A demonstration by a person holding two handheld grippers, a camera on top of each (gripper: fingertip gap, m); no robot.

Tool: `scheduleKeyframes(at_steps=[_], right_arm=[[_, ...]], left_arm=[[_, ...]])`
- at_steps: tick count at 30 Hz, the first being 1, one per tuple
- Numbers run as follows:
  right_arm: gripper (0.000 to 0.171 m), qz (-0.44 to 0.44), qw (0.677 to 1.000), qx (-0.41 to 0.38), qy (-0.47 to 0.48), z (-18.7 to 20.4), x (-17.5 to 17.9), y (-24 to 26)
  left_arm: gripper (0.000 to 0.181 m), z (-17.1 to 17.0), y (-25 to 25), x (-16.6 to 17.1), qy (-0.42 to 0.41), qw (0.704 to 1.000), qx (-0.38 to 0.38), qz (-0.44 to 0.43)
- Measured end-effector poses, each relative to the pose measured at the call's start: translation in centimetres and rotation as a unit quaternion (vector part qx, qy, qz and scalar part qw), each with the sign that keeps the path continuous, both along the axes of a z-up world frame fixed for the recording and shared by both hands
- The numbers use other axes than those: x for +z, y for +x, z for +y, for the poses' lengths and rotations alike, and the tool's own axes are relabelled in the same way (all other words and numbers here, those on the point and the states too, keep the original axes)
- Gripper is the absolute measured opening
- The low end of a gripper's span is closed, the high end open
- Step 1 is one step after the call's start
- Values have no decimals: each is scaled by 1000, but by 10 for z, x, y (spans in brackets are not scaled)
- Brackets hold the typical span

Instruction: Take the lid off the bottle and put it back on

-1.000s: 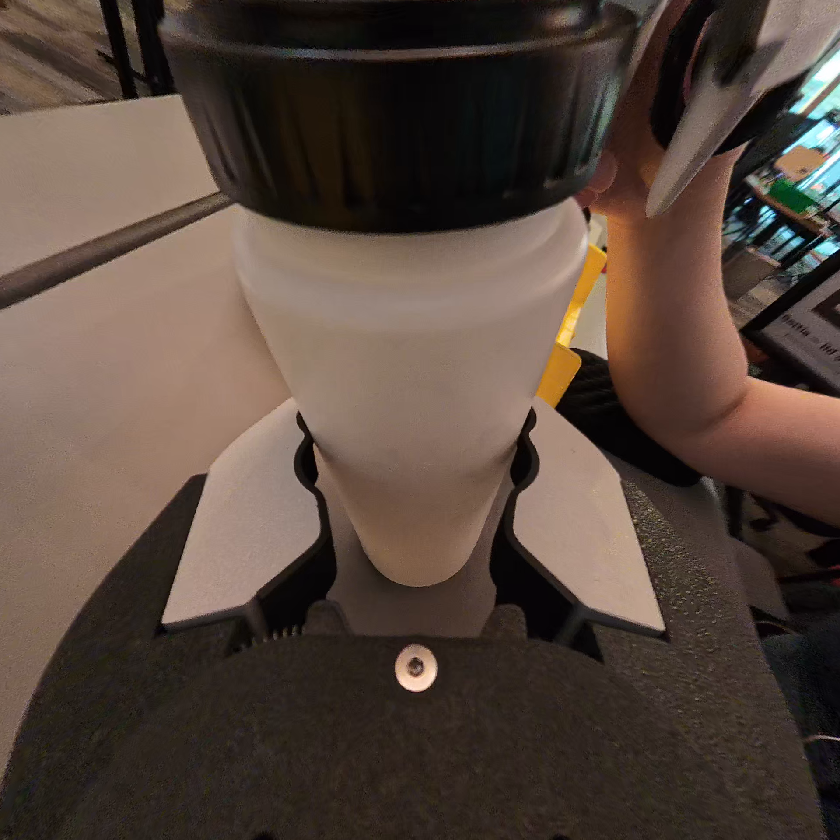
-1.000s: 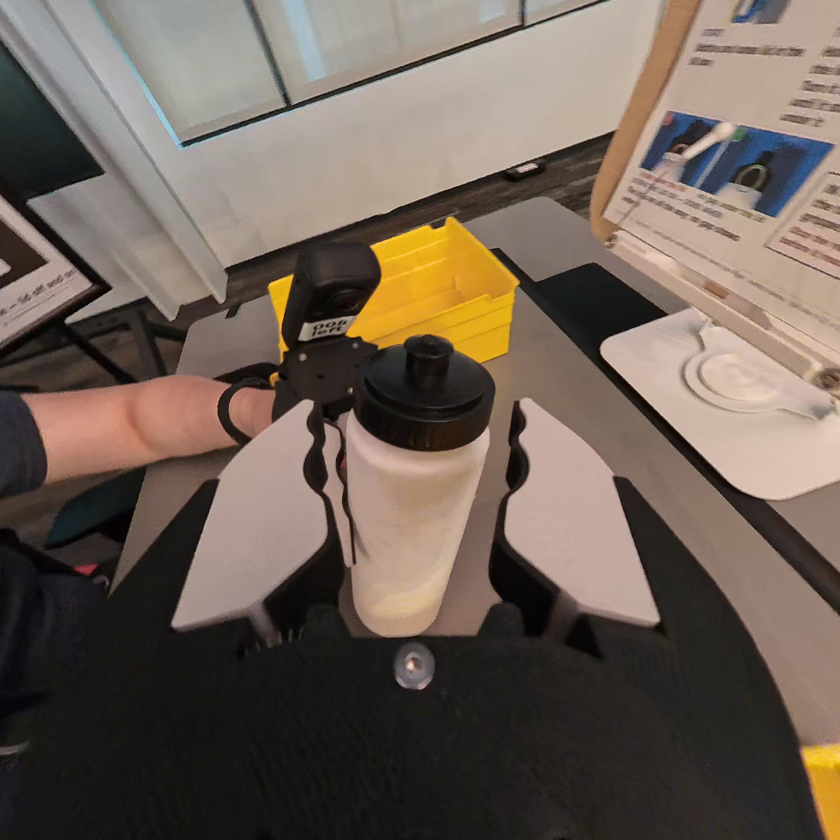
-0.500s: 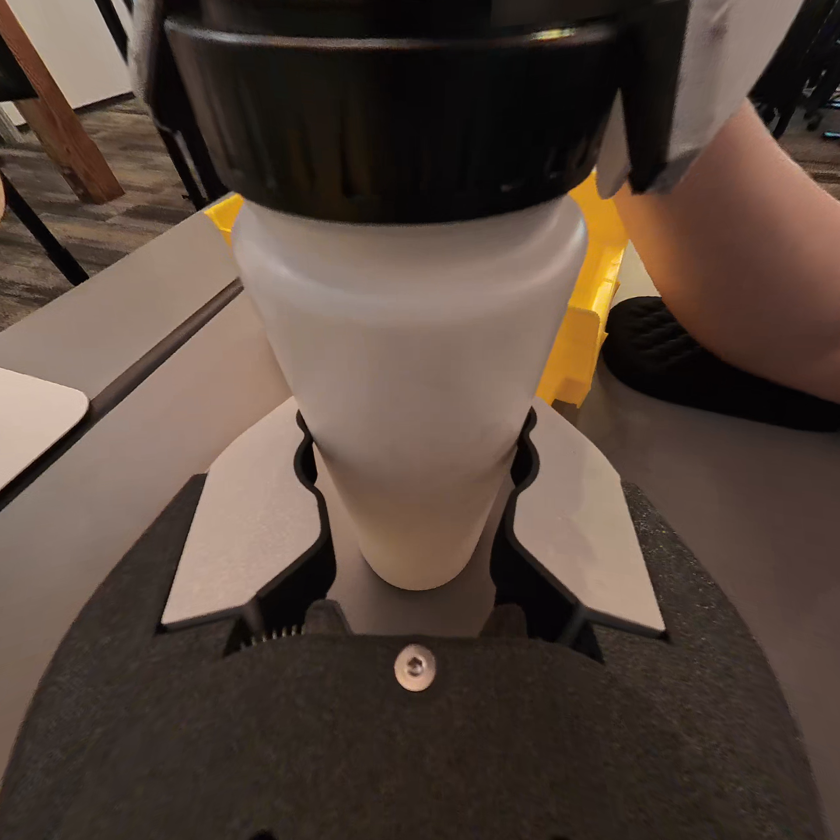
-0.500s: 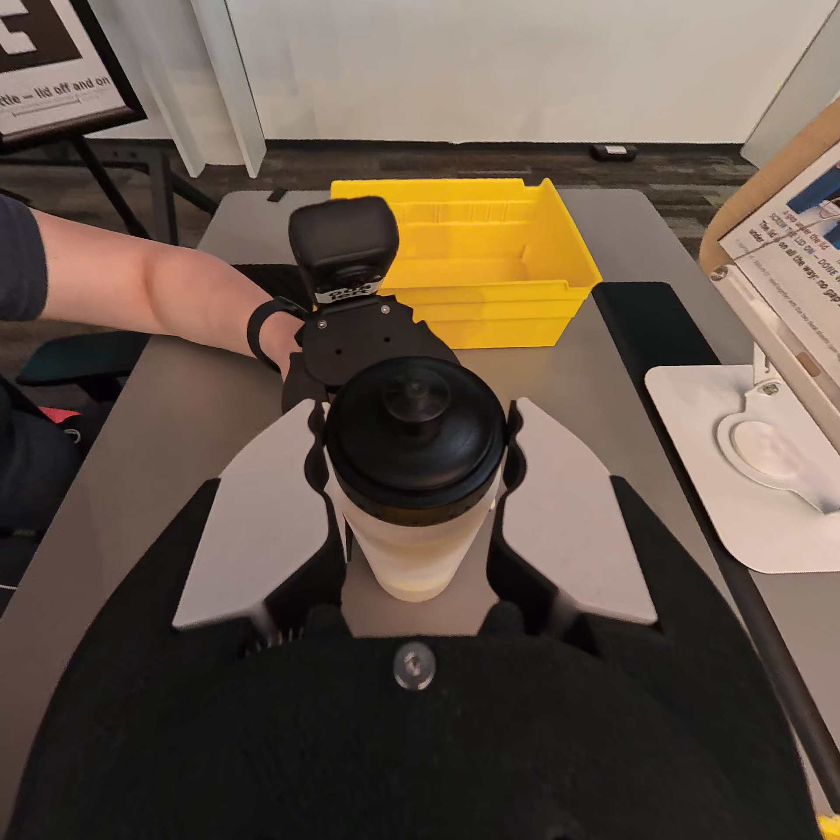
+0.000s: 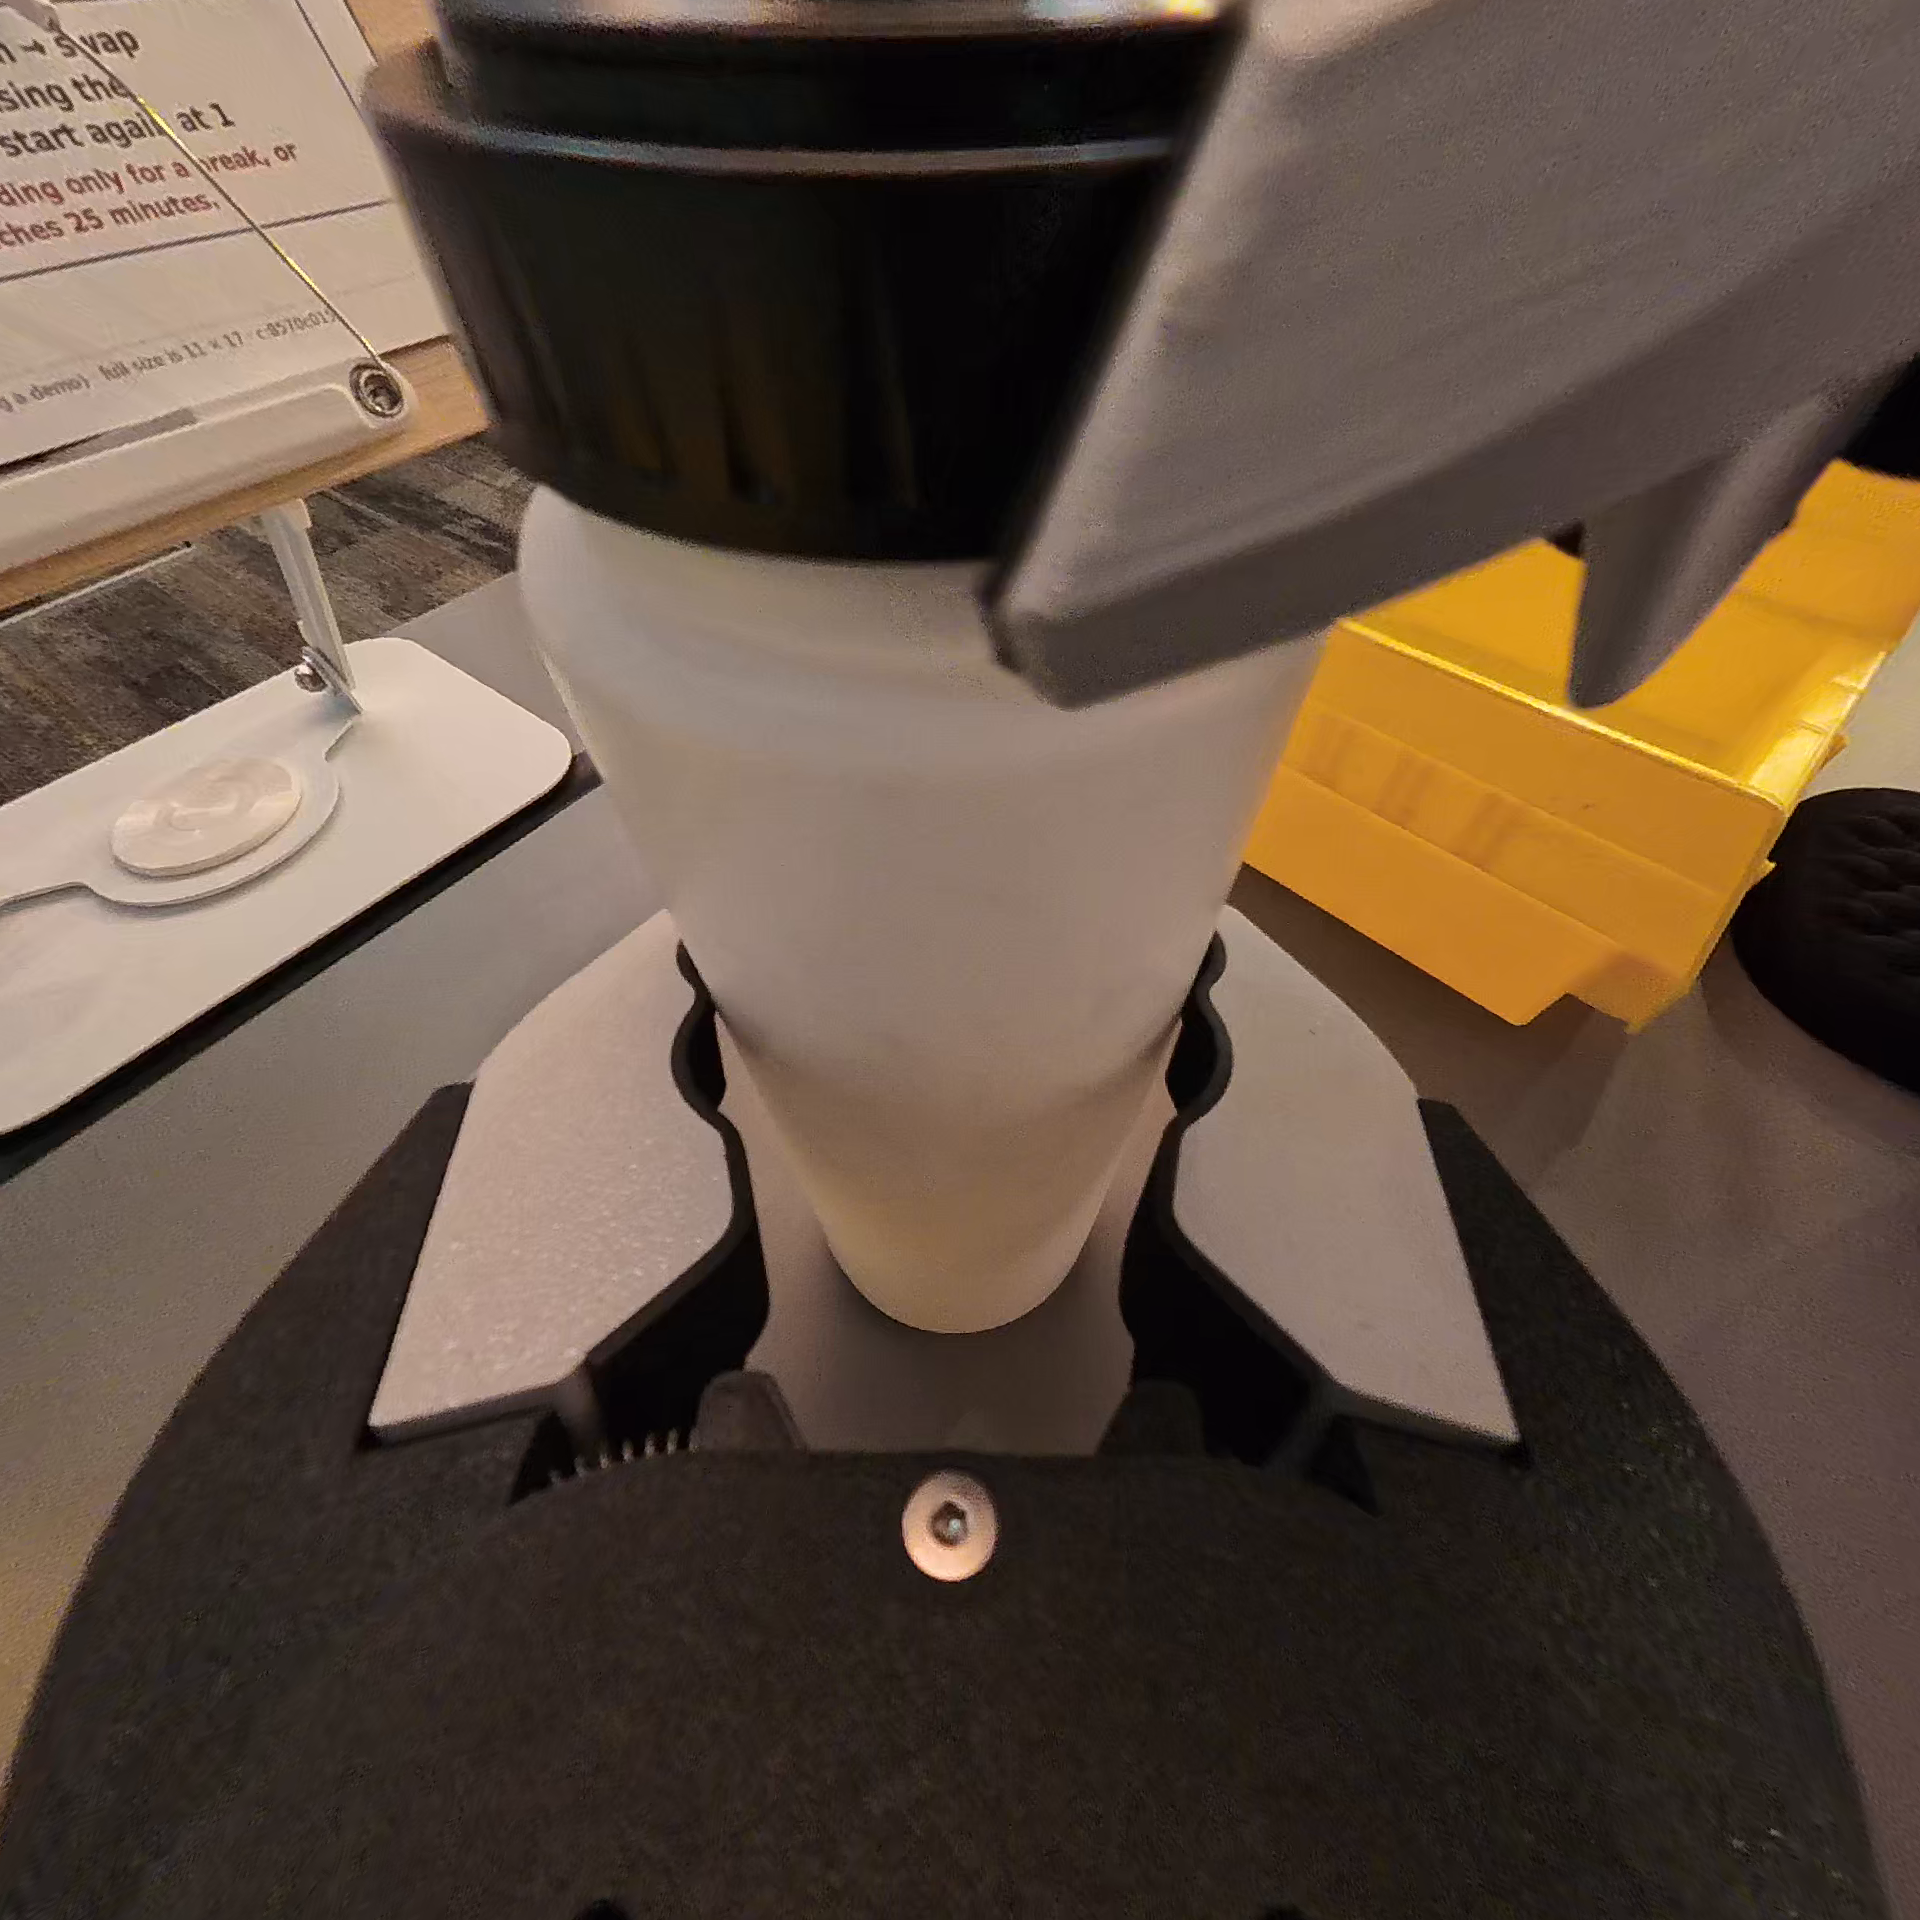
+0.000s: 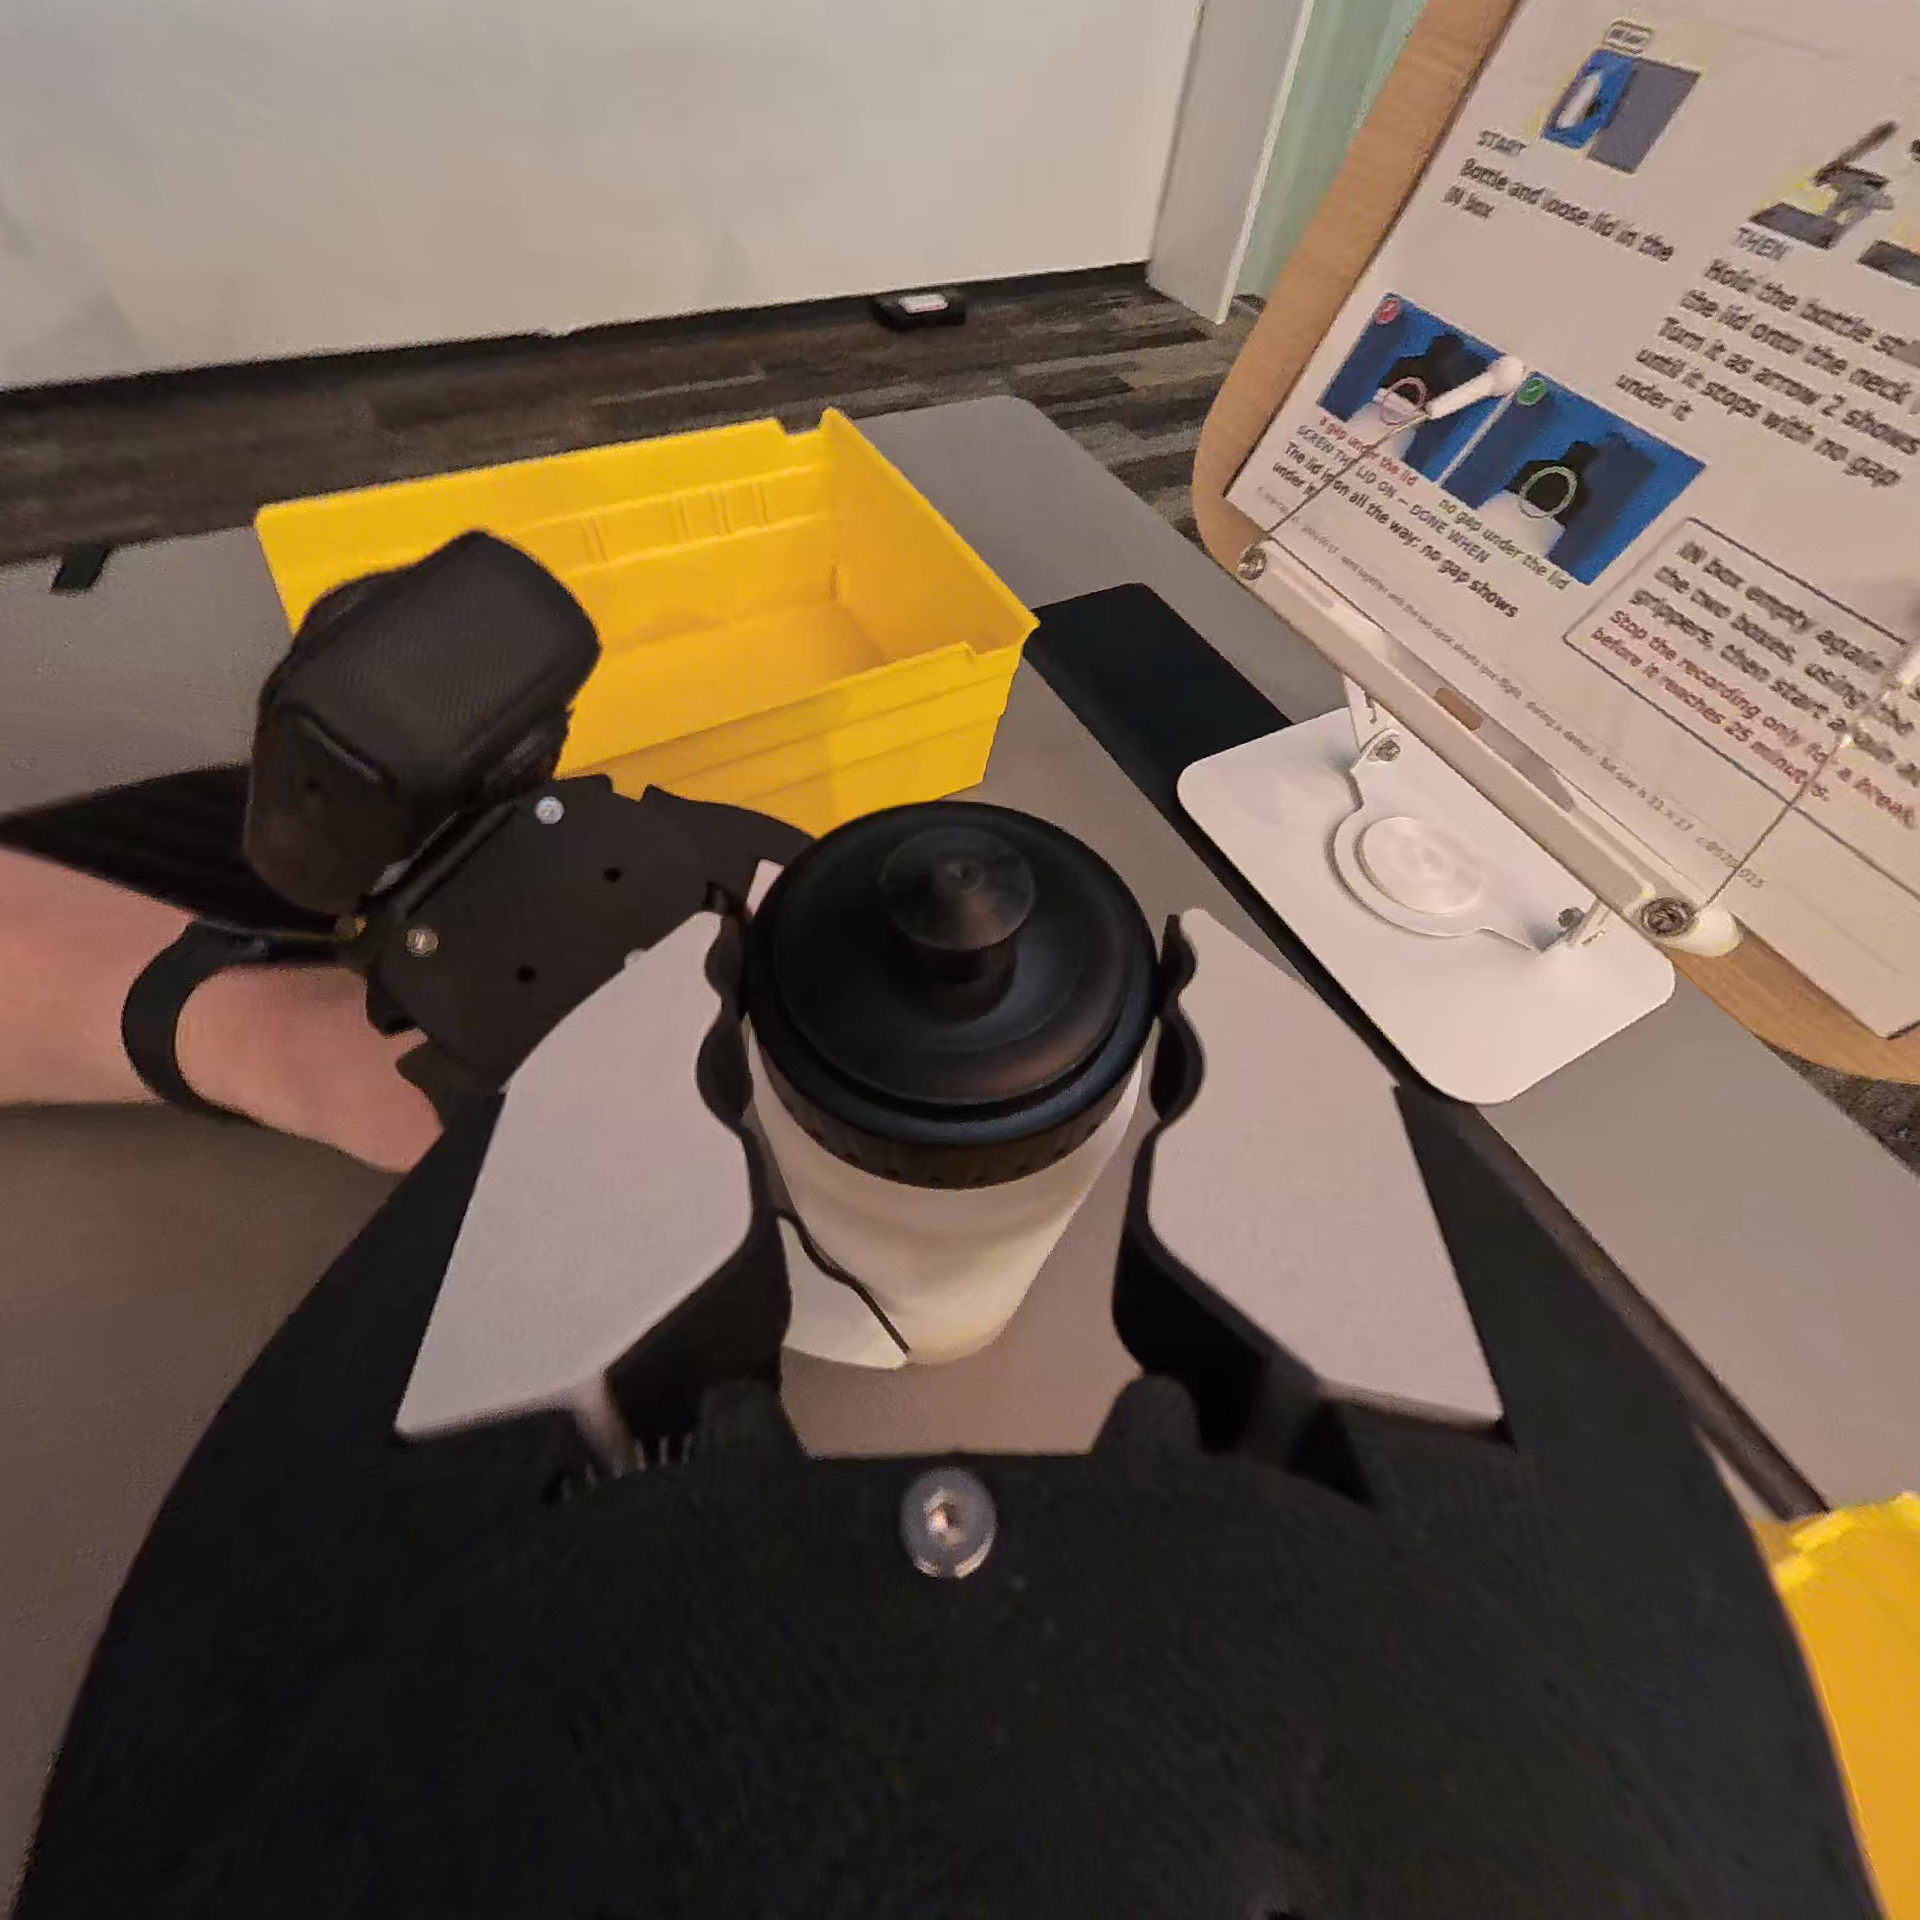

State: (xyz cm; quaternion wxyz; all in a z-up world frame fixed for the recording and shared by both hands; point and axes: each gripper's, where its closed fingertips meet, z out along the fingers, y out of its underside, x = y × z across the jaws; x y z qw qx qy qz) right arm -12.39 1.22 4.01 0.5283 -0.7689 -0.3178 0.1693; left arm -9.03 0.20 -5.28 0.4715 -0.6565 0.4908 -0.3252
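Although the black lid [image 6: 948,987] sits on the white bottle [image 5: 925,935] at frame centre, whether it was ever off cannot be told; the left gripper [image 5: 951,1049] clamps the bottle's body; the right gripper [image 6: 945,997] closes around the lid, likely turning it.

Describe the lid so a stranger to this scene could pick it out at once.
Start at the grey table with the open yellow plastic bin at its far side. In front of the bin stands a white translucent plastic bottle, gripped low by the left gripper. The round black ribbed screw lid caps it, between the right gripper fingers, the only piece with a knobbed spout.
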Motion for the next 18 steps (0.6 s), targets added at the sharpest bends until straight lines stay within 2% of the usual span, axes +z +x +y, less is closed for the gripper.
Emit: scheduleKeyframes(at_steps=[3,9,13,18], right_arm=[[79,-13,998,50,21,-6,4,7],[79,40,987,158,15,-29,12,12],[76,30,980,195,13,-37,6,9],[76,29,980,196,10,-38,6,9]], left_arm=[[86,-3,2,0,-6,1000,-14,-5],[86,-22,10,0,-11,997,-81,-10],[86,-39,15,0,-10,991,-132,-14],[86,-38,15,0,-10,992,-124,-13]])
